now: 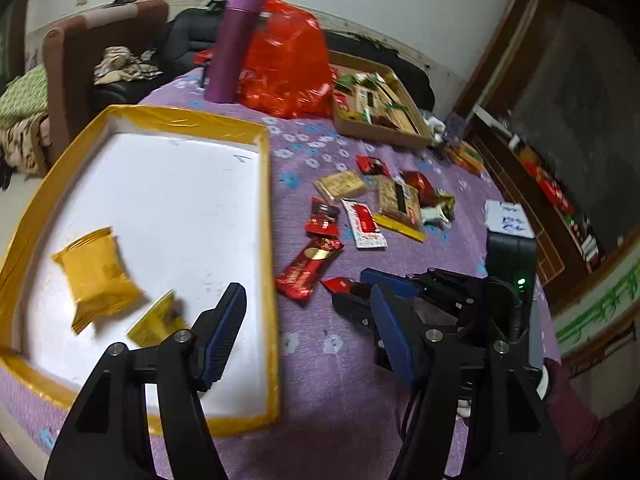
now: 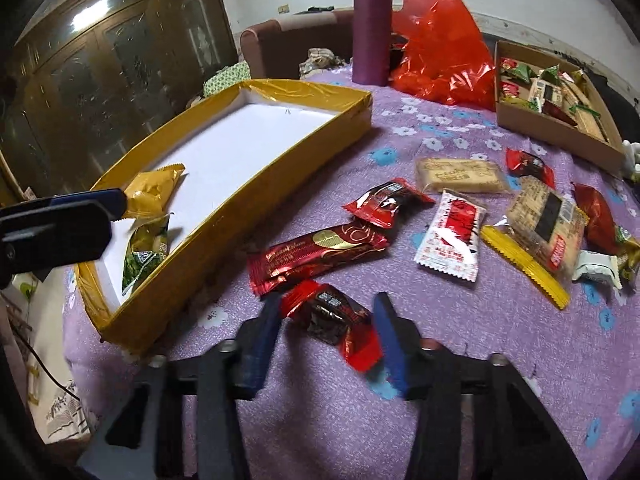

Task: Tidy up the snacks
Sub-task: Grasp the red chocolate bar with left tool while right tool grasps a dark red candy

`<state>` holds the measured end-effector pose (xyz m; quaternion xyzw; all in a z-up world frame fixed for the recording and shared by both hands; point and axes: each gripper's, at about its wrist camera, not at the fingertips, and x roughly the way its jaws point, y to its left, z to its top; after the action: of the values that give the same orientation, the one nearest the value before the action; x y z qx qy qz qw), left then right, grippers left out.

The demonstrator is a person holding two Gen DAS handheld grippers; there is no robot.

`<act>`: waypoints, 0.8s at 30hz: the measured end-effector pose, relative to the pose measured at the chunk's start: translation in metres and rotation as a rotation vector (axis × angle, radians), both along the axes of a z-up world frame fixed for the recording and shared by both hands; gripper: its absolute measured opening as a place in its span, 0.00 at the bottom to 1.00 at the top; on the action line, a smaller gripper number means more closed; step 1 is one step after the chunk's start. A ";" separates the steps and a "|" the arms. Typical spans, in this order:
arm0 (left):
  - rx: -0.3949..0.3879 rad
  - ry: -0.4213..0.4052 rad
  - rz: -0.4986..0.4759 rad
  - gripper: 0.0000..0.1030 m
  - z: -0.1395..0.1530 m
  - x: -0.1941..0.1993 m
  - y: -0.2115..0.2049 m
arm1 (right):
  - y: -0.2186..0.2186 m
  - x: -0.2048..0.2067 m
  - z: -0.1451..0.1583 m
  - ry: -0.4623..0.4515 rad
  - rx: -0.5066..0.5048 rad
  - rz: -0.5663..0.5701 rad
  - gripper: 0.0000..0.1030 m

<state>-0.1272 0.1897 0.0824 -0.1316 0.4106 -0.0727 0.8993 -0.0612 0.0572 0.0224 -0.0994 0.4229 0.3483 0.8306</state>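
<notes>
— Step in hand?
— Picking one loose snack off the purple cloth (image 2: 440, 400). Right gripper (image 2: 327, 300) down around the small red-and-black snack (image 2: 332, 314), pads (image 2: 262, 332) against both ends of the wrapper. Looks clamped, though lightly.
— And the left gripper (image 1: 308, 287)?
— Jaws apart, nothing between them. Hovering over the near end of the gold box (image 1: 264, 200), with a yellow packet (image 1: 96, 276) lying just ahead and to its left.
— Next move?
— Probably a firmer squeeze, then a lift and a swing left over the box wall. Worth minding the long red bar (image 2: 320, 252) just beyond the right fingertips, almost touching the snack. Easy to drag along.
</notes>
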 end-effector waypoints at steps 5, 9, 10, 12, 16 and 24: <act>0.078 0.039 -0.072 0.62 -0.010 0.025 -0.025 | -0.023 0.009 0.005 -0.003 0.044 -0.090 0.28; 0.171 0.085 -0.139 0.62 -0.023 0.052 -0.048 | -0.057 0.028 0.007 0.018 0.117 -0.206 0.28; 0.198 0.097 -0.147 0.62 -0.026 0.058 -0.053 | -0.066 0.033 0.007 0.030 0.135 -0.227 0.28; 0.239 0.114 -0.174 0.62 -0.032 0.071 -0.061 | -0.081 0.040 0.006 0.055 0.171 -0.262 0.28; 0.320 0.138 -0.248 0.62 -0.046 0.092 -0.078 | -0.094 0.048 0.007 0.078 0.207 -0.291 0.28; 0.341 0.185 -0.331 0.23 -0.061 0.091 -0.087 | -0.094 0.047 0.008 0.087 0.233 -0.280 0.28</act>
<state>-0.0366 0.1024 0.0219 0.0847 0.5134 -0.1364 0.8430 -0.0144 -0.0363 0.0307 0.0724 0.4251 0.2798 0.8578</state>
